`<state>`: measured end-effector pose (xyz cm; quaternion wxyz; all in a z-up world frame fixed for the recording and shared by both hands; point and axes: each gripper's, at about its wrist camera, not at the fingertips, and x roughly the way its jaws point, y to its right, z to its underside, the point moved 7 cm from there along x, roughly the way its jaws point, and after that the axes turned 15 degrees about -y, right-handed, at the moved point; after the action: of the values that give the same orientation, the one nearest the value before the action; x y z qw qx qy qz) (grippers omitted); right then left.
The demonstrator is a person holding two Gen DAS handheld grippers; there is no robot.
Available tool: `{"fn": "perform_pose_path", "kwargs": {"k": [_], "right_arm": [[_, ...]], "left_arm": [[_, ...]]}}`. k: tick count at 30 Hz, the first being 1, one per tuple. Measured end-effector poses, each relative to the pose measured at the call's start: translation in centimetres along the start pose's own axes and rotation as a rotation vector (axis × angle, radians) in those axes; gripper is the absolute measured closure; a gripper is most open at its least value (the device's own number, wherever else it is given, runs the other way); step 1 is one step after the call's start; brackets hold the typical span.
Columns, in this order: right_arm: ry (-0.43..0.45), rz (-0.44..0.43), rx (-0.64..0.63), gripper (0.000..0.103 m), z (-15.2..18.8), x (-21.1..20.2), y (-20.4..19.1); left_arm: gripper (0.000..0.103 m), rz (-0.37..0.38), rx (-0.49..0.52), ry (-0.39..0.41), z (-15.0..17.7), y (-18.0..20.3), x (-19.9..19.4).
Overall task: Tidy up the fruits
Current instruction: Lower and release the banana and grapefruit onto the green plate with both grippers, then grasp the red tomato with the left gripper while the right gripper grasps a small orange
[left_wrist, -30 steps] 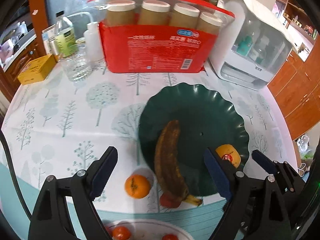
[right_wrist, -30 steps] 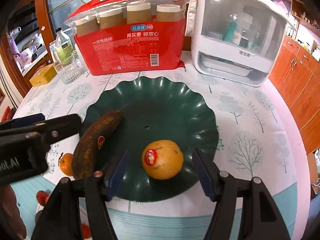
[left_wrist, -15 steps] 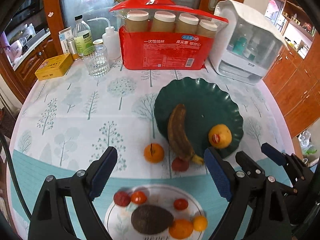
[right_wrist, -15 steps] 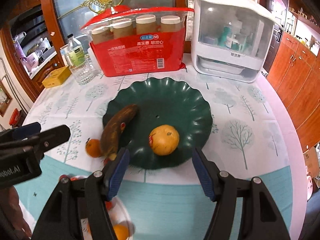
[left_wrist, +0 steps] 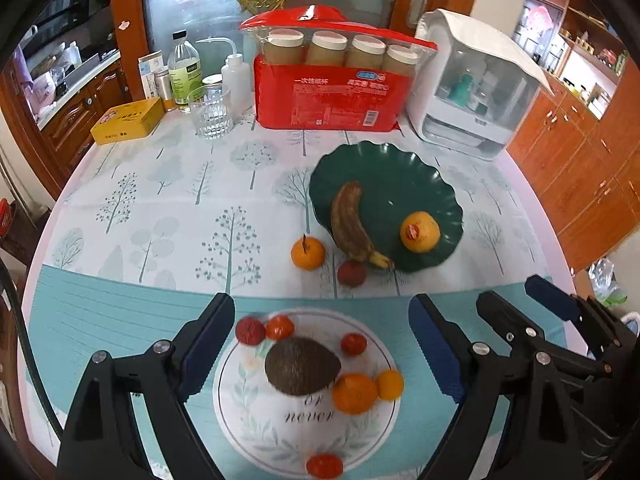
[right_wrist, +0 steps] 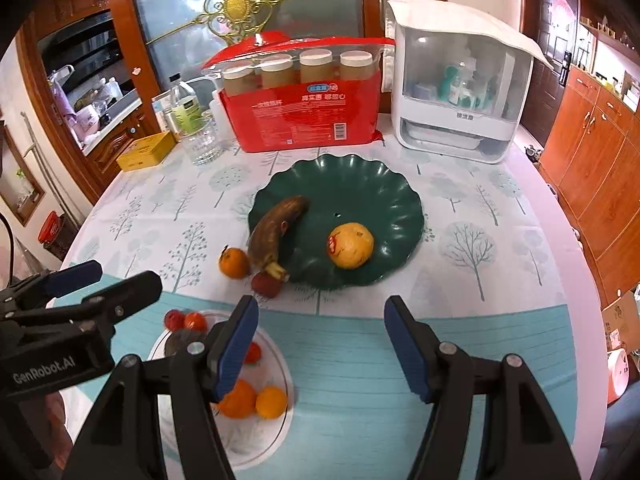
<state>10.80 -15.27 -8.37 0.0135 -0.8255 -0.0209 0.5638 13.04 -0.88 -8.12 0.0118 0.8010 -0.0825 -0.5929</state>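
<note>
A green scalloped plate (left_wrist: 420,176) (right_wrist: 360,184) holds a brown banana (left_wrist: 350,220) (right_wrist: 276,226) and a yellow-orange fruit with a red sticker (left_wrist: 420,232) (right_wrist: 351,245). A small orange (left_wrist: 307,253) (right_wrist: 234,263) and a red fruit (left_wrist: 351,273) (right_wrist: 265,283) lie on the cloth beside it. Nearer me, a white plate (left_wrist: 280,432) (right_wrist: 260,428) carries an avocado (left_wrist: 302,366), oranges and several small red fruits. My left gripper (left_wrist: 320,348) hangs open above the white plate. My right gripper (right_wrist: 320,344) is open over bare cloth, empty.
At the back stand a red pack of paper cups (left_wrist: 332,92), a white appliance (left_wrist: 476,84), a glass (left_wrist: 210,112), bottles and a yellow tin (left_wrist: 128,120). Wooden cabinets (left_wrist: 592,168) line the right side. The table edge curves off at right.
Both grippers have drawn back and up from the green plate. The white plate with its fruit has come into view under the left gripper. No fruit has moved.
</note>
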Motion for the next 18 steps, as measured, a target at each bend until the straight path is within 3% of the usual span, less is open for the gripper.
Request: {"fn": "perform_pose_path", "kwargs": {"k": [10, 18], "right_arm": [[-0.023, -0.026, -0.02, 0.037, 2.9, -0.9, -0.7], [-0.08, -0.048, -0.051, 0.037, 5.9, 0.8, -1.4]], "left_arm": [[0.015, -0.066, 0.034, -0.017, 3.9, 0.0, -1.4], [0.015, -0.083, 0.006, -0.062, 7.6, -1.5, 0.3]]}}
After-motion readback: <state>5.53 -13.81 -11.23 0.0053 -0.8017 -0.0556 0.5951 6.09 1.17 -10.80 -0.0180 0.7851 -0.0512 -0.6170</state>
